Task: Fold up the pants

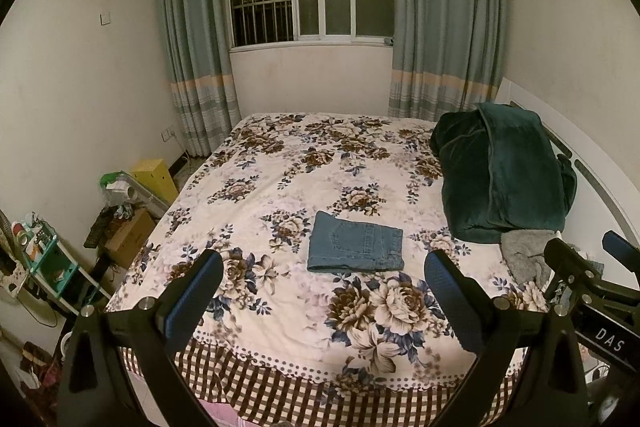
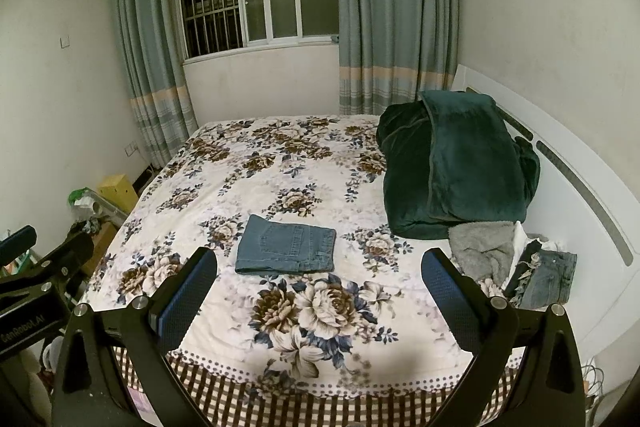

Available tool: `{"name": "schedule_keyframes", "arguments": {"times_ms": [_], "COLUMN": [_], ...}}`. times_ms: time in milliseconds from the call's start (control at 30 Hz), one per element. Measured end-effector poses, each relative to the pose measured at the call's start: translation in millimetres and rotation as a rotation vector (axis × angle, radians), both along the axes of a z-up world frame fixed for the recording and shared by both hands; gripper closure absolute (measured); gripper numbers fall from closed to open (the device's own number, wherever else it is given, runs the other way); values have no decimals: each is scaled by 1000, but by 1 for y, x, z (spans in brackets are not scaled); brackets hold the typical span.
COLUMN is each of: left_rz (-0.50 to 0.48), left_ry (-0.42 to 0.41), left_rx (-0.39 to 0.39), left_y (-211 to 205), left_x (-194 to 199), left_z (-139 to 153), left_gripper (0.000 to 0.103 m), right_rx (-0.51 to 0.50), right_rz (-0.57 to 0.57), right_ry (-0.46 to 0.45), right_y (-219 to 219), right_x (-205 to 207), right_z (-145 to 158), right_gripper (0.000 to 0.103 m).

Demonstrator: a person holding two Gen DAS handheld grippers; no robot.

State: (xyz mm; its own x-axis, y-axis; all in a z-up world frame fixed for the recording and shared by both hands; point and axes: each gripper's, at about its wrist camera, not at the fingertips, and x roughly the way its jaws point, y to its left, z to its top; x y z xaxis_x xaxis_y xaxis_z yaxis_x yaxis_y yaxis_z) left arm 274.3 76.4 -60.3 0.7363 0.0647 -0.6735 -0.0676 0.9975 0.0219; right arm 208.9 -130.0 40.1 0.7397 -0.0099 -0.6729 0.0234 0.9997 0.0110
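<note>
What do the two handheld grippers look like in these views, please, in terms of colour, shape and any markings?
Both look alike: the left gripper and right gripper have black angular frames, silver round bolts, and two broad fingers faced with dark blue textured pads. Seen from the side, the right one's body carries white "DAS" lettering, the left one's "GenRobot.AI". No sleeves show.
</note>
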Motion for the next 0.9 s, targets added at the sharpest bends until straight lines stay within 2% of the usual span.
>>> {"name": "schedule_keyframes", "arguments": {"times_ms": [900], "left_rz": [0], "left_ry": [-11], "left_rx": [7], "left_y": [1], "left_x": [0], "left_z": [-2], "left_gripper": [0], "right_rx": [2], "right_rz": [6], "right_ry": [1], "right_y": [0], "right_x": [2], "right_z": [1], "right_gripper": [0]}}
